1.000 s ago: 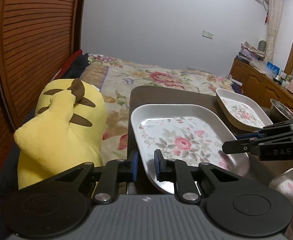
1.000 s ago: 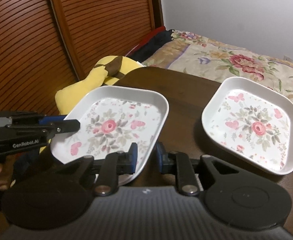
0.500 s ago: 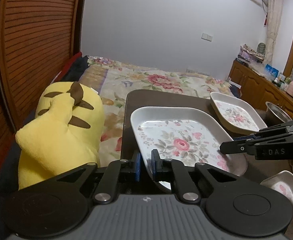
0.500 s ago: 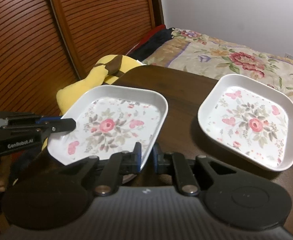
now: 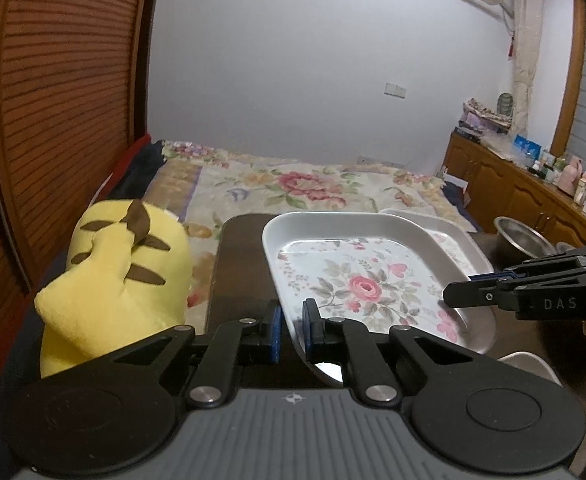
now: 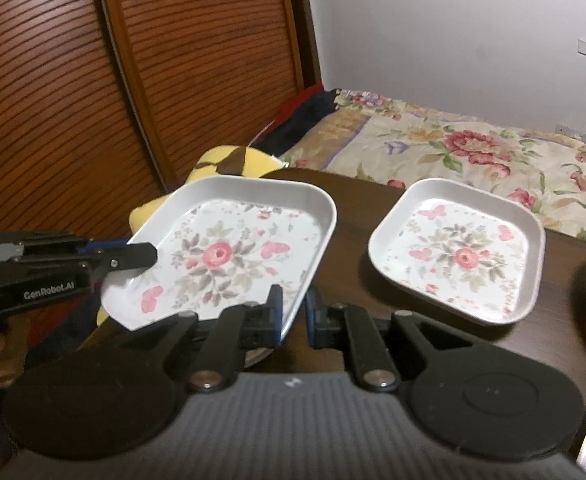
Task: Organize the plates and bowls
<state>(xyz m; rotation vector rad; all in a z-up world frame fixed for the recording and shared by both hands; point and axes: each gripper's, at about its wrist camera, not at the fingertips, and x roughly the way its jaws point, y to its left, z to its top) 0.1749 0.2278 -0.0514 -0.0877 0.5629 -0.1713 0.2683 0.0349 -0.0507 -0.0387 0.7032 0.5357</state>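
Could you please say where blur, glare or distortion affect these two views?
Left wrist view: sharp, with glare on the plate and fisheye bowing of the wardrobe. Right wrist view: softer overall, slightly blurred, with a dark shadow beside the second plate.

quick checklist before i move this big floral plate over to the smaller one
1. Left gripper clamped on the large plate rim: ok.
2. Right gripper clamped on the opposite rim: ok.
3. Large plate lifted off the table: ok.
4. Small plate empty, flat on the table: ok.
5. Metal bowl clear of the path: cannot tell.
6. Plate held level: not ok, it tilts.
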